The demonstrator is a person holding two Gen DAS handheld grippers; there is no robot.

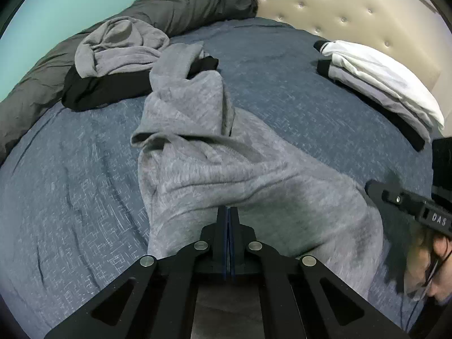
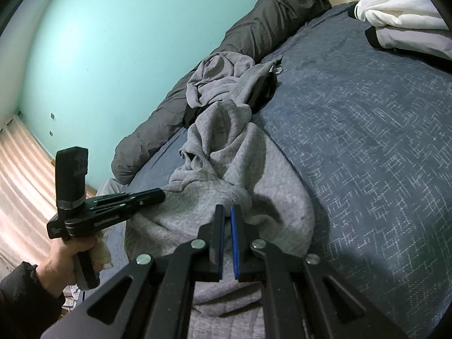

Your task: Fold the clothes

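A crumpled grey sweatshirt (image 1: 226,155) lies along the middle of the blue bedspread (image 1: 70,197). My left gripper (image 1: 228,207) is shut on a fold at its near end, and creases run out from the tips. In the right wrist view the same garment (image 2: 226,152) stretches away from my right gripper (image 2: 227,207), whose pads pinch its raised near edge with only a sliver of gap. The left gripper (image 2: 161,193), held by a hand (image 2: 67,254), bites the cloth's left edge. The right gripper's tip (image 1: 368,188) shows at the sweatshirt's right edge.
A loose heap of grey and black clothes (image 1: 113,65) sits at the far left of the bed. A folded stack of white, grey and black garments (image 1: 381,84) lies at the right by the padded headboard (image 1: 339,5). A dark rolled duvet (image 1: 183,5) lines the far side.
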